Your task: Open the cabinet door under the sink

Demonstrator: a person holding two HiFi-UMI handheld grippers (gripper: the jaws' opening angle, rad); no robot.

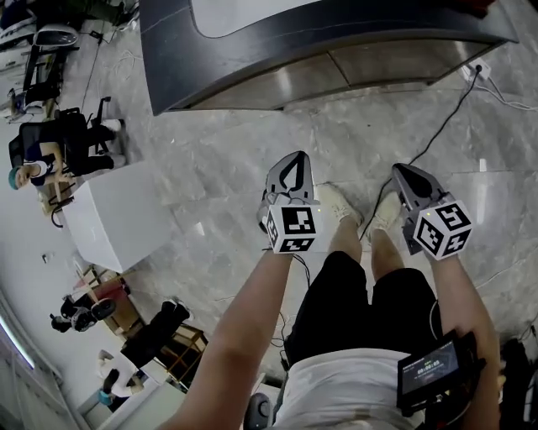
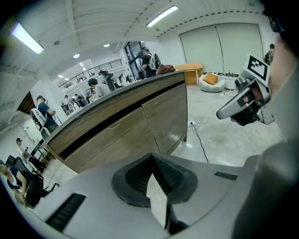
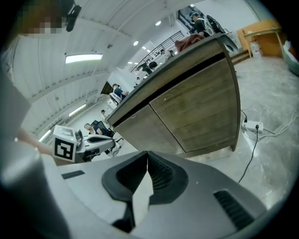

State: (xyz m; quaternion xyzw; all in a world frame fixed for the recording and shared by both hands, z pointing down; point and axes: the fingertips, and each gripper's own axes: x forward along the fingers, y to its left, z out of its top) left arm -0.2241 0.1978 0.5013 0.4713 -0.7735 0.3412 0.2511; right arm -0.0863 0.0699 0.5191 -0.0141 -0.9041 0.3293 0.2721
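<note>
Head view: the left gripper point(image 1: 292, 164), grey plastic with a black-and-white marker cube at its back, sits at frame centre over the floor. Its jaws are pressed together with nothing between them, as the left gripper view shows. The right gripper point(image 1: 405, 175), same build, is right of centre, beside the left one but apart from it. Its jaws are also pressed together and empty in the right gripper view. Both point toward the top of the frame, and neither touches the cabinet.

The brown wood-grain cabinet doors point(image 1: 382, 59) run along the top of the frame under the cabinet's dark curved top point(image 1: 168, 59). They are flush and closed, and well apart from both grippers. A pale sink point(image 1: 252, 13) is set into that top at the upper edge.

The grey marble-look tiled floor point(image 1: 218, 159) fills the middle of the frame. A white box point(image 1: 118, 218) stands on it at the left. A white power strip point(image 1: 476, 70) lies at the upper right, with a black cable point(image 1: 437, 134) trailing down toward the person's pale shoes point(image 1: 340, 201). A black screen device point(image 1: 430, 368) hangs at the person's waist, lower right. Seated people point(image 1: 34, 168) are at the far left edge.
</note>
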